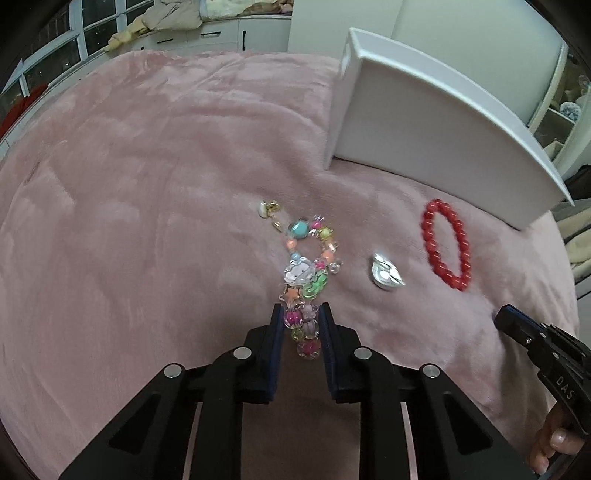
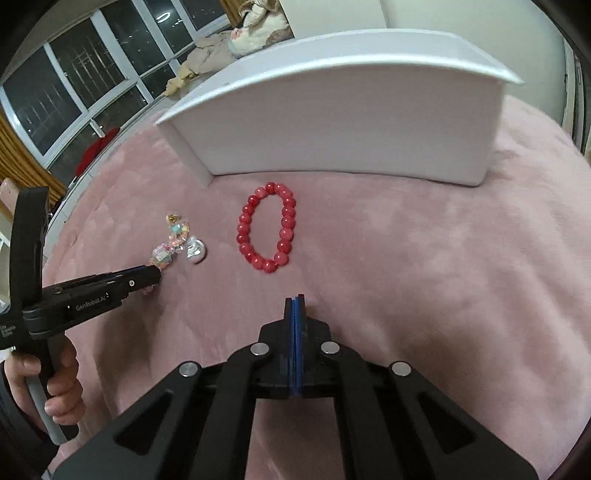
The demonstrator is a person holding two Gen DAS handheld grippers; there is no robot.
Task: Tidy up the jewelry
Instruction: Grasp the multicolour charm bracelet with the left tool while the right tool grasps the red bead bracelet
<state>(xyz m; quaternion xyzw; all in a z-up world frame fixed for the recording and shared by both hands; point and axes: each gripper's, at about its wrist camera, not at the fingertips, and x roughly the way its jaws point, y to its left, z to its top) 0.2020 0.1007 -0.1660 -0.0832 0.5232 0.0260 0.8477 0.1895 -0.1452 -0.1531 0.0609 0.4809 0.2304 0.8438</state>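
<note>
Left gripper (image 1: 301,325) is pinching the bead bracelet (image 1: 308,258) by its end; slipping risks dropping it. Right gripper (image 2: 294,306), jaws fully closed, is holding nothing.

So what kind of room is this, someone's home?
Most likely a bedroom at home. The jewelry lies on a soft pink plush blanket that looks like a bed cover, with white drawers, heaped clothes and big dark windows behind.

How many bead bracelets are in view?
2. The multicolored bracelet lies on the blanket, its near end between the left gripper's fingers. The red bracelet lies by the white box. The box's inside is hidden.
</note>
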